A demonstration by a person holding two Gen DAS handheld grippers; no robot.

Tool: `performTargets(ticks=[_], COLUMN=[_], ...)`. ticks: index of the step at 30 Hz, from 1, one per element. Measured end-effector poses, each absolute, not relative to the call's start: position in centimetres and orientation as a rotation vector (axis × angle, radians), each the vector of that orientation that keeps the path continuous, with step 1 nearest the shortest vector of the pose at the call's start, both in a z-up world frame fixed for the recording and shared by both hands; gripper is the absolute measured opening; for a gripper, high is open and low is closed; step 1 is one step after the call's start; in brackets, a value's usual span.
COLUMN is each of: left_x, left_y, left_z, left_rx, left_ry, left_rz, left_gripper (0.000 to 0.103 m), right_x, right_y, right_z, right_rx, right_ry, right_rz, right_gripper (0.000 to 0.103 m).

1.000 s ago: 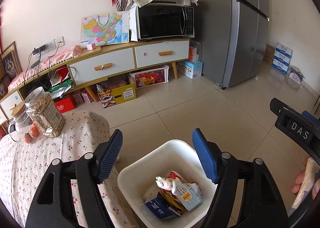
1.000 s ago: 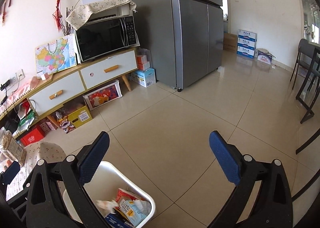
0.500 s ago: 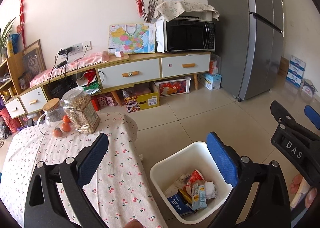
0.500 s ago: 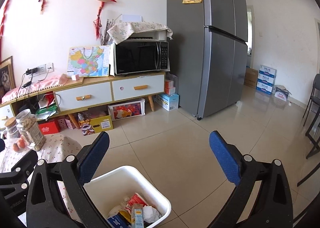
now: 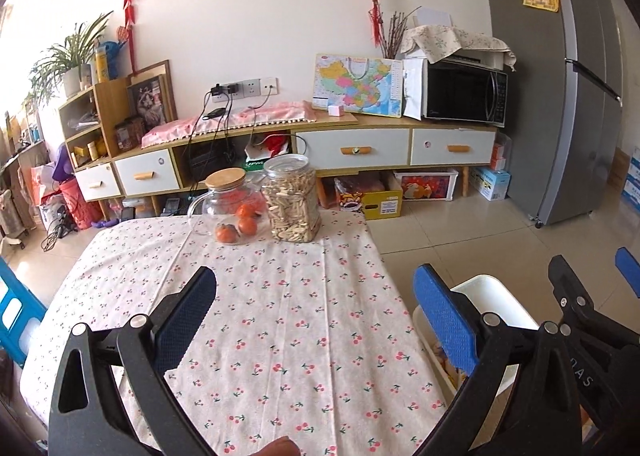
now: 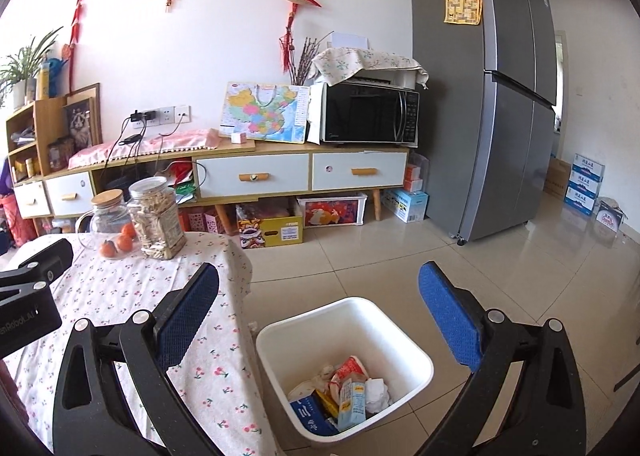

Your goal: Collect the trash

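Swung away from the white bin [image 6: 416,352] back to the table [image 5: 280,316]. Left gripper [image 5: 316,316] and right gripper [image 6: 320,312] both spread wide, empty. No trash visible on cloth; probably finished.

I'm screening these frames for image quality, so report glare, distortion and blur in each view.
Left wrist view: daylight blows out the upper left corner by the potted plant, fisheye bends the refrigerator, and the tablecloth is sharp. Right wrist view: glare streaks the floor tiles, corners are vignetted black, and the trash bin is crisp.
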State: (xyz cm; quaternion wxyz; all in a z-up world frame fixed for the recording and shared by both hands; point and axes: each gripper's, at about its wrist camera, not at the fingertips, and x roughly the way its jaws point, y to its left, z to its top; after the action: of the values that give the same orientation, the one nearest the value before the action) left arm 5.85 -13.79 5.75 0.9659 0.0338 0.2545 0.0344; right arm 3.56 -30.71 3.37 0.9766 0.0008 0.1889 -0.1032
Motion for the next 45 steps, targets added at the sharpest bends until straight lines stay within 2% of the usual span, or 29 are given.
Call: performTargets(ticks=[20,29,45], left_x=[6.0,7.0,8.0], left_y=[-3.2,-2.1,-3.0], left_z=[-1.2,-2.7,-2.1], left_rx=[-0.037,-0.084,-0.095], left_ry=[0.706,0.733,0.696], left_rz=[0.147,0.152,0.14], left_gripper=[0.096,0.096,0.096], right_x=[5.6,6.0,7.6], right_y=[-22.0,-20.5,-21.7], right_z=[-0.8,-1.1,-1.5], right_rx=[-0.013,-0.038,-0.027], right_ry=[0.53,0.477,0.489], right_rz=[-0.026,-0.054,-0.095], right_gripper=[0.096,0.096,0.096])
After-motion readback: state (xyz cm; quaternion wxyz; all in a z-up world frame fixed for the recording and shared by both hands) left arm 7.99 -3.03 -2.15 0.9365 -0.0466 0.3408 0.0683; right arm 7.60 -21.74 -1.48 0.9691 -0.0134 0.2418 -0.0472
